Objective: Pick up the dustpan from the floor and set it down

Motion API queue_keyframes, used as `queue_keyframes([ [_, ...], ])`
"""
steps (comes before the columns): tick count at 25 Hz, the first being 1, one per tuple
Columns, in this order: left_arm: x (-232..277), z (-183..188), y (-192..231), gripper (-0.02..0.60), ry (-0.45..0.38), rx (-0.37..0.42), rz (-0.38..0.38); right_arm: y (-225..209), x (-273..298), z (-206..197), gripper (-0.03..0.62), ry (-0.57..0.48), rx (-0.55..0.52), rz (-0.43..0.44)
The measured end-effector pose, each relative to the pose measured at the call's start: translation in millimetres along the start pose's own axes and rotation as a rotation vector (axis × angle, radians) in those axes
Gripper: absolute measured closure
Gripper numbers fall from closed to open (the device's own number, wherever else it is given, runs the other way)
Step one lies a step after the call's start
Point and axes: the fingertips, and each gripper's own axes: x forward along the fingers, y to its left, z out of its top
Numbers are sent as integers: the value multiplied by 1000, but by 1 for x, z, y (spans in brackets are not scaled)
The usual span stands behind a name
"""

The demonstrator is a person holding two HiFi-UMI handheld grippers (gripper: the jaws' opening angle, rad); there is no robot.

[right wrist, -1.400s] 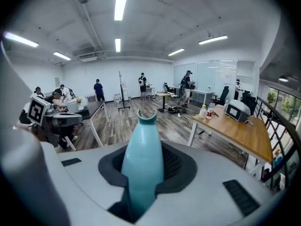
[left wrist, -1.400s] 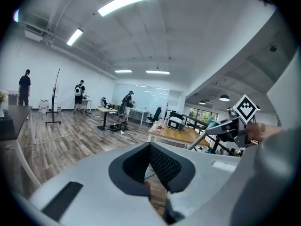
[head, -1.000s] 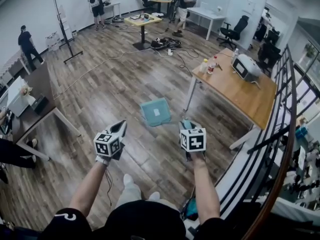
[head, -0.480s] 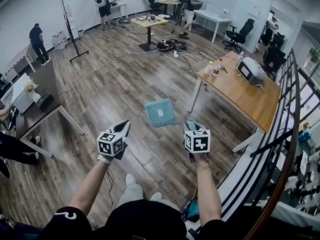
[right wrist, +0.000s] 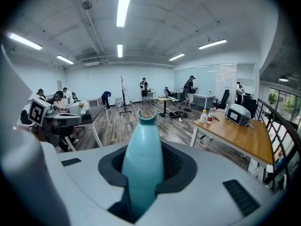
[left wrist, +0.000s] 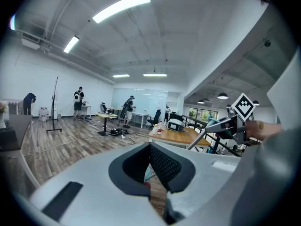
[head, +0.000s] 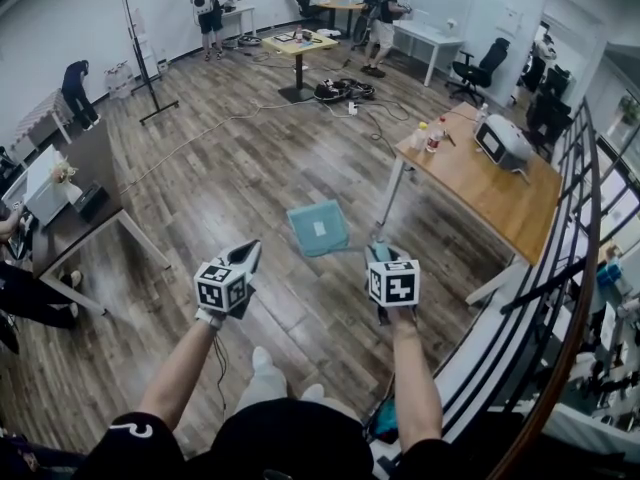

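A teal dustpan with a white label shows low over the wood floor ahead of me; I cannot tell whether it touches the floor. Its thin metal shaft rises to a teal handle. My right gripper is shut on that handle, which stands up between the jaws in the right gripper view. My left gripper hovers to the left of the dustpan, apart from it. Its jaws look shut with nothing between them.
A wooden table with bottles and a grey device stands to the right of the dustpan, its white leg close by. A black railing runs along the right. A dark desk is at the left. Several people stand far off.
The head view has shifted a little, so the dustpan and both grippers sit slightly further right in it. Both grippers keep their pose. A person at the far left has bent over.
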Motion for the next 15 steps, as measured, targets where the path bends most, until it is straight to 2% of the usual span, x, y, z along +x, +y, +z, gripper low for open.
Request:
queue_keyframes([
  [15, 5, -18, 1, 584, 32, -38, -11, -4, 11, -15, 508, 25, 8, 5],
])
